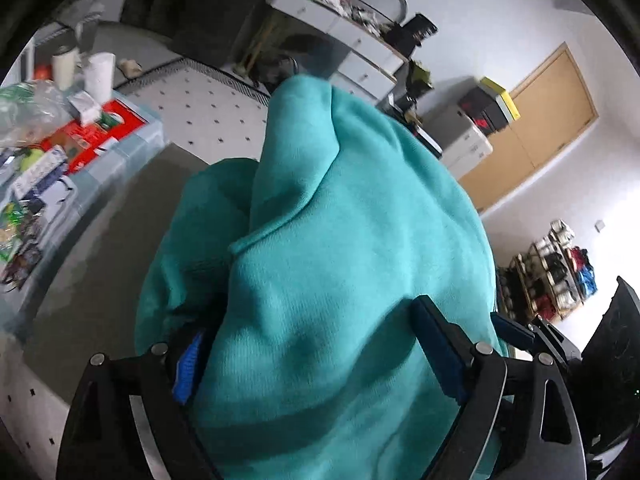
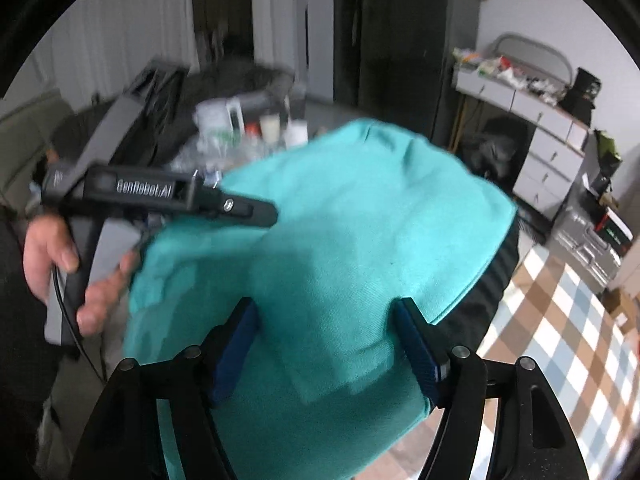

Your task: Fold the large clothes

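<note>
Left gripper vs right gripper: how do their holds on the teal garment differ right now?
Left gripper: the teal garment is bunched thickly between its fingers and hides most of one blue pad. Right gripper: the cloth between its fingers looks flatter, and both blue pads show. The right wrist view also shows the left tool from the side, held in a bare hand; the left wrist view shows no hand. Shared: black fingers with blue pads, set wide apart around the same garment.

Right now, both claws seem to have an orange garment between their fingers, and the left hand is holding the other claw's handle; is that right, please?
Not quite: the garment is teal, not orange, as both wrist views show. The rest holds: it lies between both claws' fingers, left claw and right claw, and the left hand holds its handle.
</note>
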